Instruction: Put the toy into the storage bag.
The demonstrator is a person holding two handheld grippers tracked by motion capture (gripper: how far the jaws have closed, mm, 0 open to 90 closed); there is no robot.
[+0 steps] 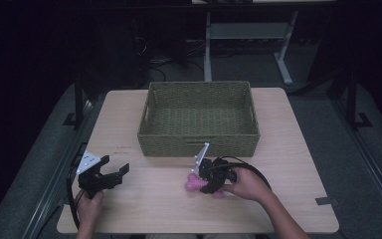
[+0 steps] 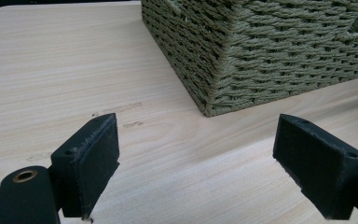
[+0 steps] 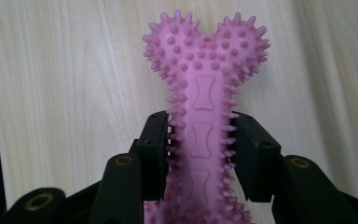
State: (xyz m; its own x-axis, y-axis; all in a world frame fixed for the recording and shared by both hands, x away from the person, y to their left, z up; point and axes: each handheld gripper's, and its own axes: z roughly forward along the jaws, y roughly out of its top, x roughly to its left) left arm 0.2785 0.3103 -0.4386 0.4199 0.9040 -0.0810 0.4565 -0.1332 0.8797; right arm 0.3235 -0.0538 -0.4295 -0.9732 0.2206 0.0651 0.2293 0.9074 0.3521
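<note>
High view: dim, with the room black toward 12 o'clock and only the table (image 1: 288,164) lit. Both gripper views: bright, even, sharp. Soft shadow under the basket (image 2: 279,51) toward 6 o'clock.

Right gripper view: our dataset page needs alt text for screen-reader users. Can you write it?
A pink spiky bone-shaped chew toy is clamped by its shaft between the two black jaws of the right hand-held gripper. Its knobbed end points up over the pale wooden table.

bone toy (image 3: 204,116): 1 | woven basket (image 1: 199,144): 1 | table (image 1: 139,209): 1 | grippers: 2
</note>
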